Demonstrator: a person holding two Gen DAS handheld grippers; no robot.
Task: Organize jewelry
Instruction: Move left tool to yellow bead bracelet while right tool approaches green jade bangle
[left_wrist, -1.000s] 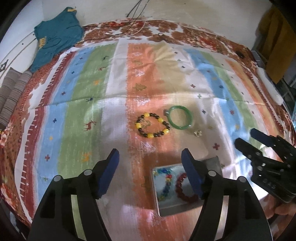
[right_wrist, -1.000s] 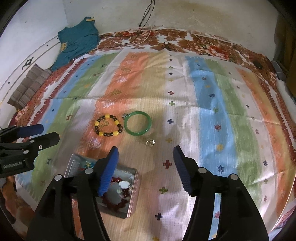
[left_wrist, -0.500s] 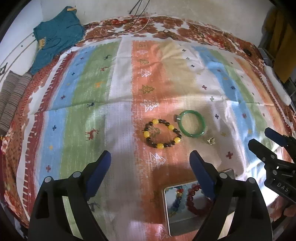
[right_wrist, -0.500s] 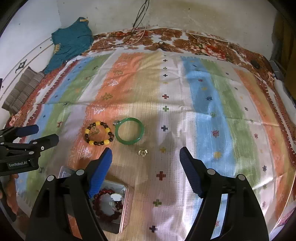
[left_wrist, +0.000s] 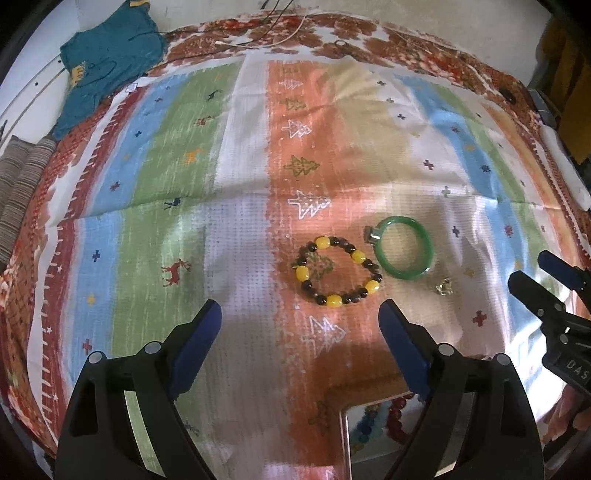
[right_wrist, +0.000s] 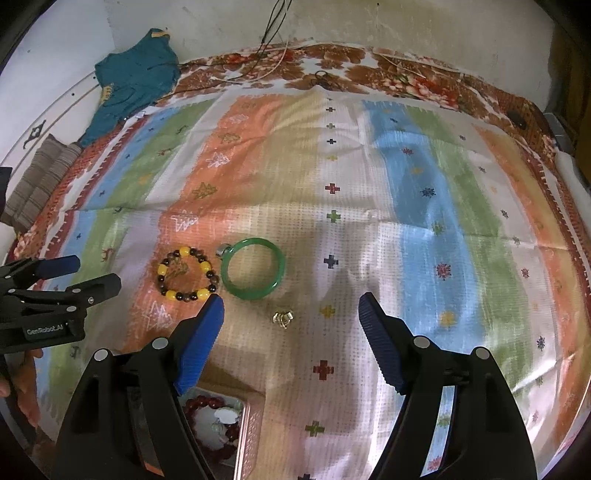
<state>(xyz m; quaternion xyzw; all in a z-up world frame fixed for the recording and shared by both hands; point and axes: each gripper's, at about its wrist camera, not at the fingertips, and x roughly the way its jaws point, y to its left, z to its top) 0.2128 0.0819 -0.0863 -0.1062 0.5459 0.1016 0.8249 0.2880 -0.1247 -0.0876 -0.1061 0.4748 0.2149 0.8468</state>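
Note:
A yellow-and-brown bead bracelet (left_wrist: 338, 271) (right_wrist: 186, 273) lies on the striped cloth, with a green bangle (left_wrist: 404, 252) (right_wrist: 254, 267) just right of it and a small gold ring (left_wrist: 444, 287) (right_wrist: 282, 318) near the bangle. A silver ring (left_wrist: 370, 234) touches the bangle's far left rim. A metal tin (left_wrist: 373, 432) (right_wrist: 243, 435) near the front edge holds a red bead bracelet (right_wrist: 207, 404) and a coloured one (left_wrist: 364, 424). My left gripper (left_wrist: 301, 332) is open and empty, just short of the bead bracelet. My right gripper (right_wrist: 290, 325) is open and empty, with the gold ring between its fingertips' line.
A teal garment (left_wrist: 107, 62) (right_wrist: 133, 79) lies at the far left corner, folded striped cloth (left_wrist: 18, 184) at the left edge. Cables (right_wrist: 273, 55) run along the far edge by the wall. A white object (left_wrist: 565, 170) sits at the right edge.
Both grippers have moved forward over the cloth, away from the tin and towards the loose jewelry. The tin has slid to the bottom of both views. Both stay open.

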